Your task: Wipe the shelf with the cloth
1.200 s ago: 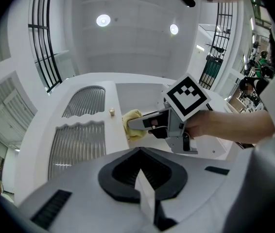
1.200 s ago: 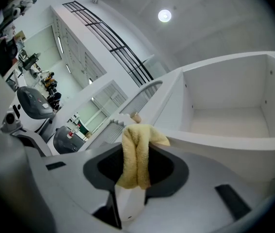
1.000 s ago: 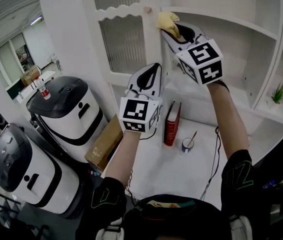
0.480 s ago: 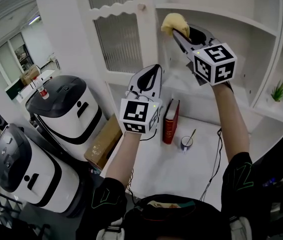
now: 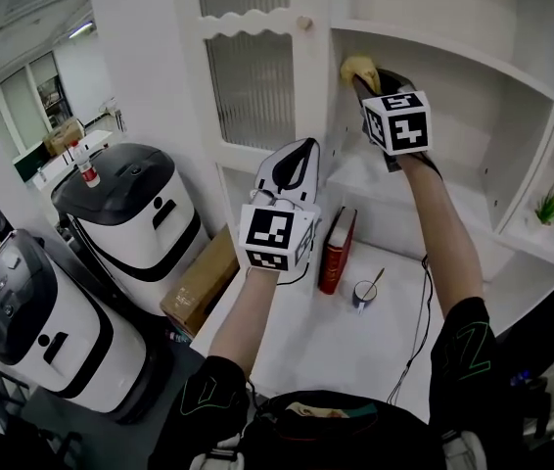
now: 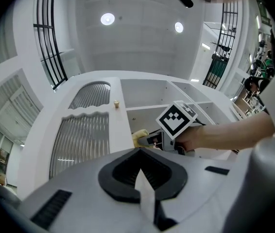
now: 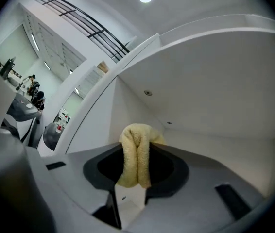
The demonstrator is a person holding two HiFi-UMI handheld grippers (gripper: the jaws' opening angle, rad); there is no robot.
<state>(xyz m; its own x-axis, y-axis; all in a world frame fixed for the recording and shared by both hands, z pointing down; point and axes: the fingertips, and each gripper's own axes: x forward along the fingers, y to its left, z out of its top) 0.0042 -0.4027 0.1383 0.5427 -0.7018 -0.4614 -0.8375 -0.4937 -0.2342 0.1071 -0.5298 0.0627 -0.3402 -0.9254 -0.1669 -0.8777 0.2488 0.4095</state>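
A yellow cloth [image 5: 358,67] is folded between the jaws of my right gripper [image 5: 365,78], which is shut on it. It is raised into the upper left corner of a white shelf compartment [image 5: 453,96], close to the left wall and under the shelf board above. In the right gripper view the cloth [image 7: 136,154] sticks out of the right gripper [image 7: 136,168] toward the compartment's back corner. My left gripper [image 5: 300,152] hangs lower, in front of the cabinet door, shut and empty. From the left gripper view, the left gripper [image 6: 140,171] points up at the cloth [image 6: 140,138].
A ribbed-glass cabinet door [image 5: 254,86] with a knob [image 5: 304,23] stands left of the shelf. Below on the white counter [image 5: 297,341] are a red book [image 5: 337,245], a mug with a spoon [image 5: 364,289] and a cable [image 5: 422,311]. Two white machines [image 5: 125,204], a cardboard box [image 5: 202,280] and a small plant [image 5: 549,204] flank it.
My right gripper has carried the cloth from the shelf's front edge by the door knob rightward and deeper into the compartment. The left gripper has barely moved.
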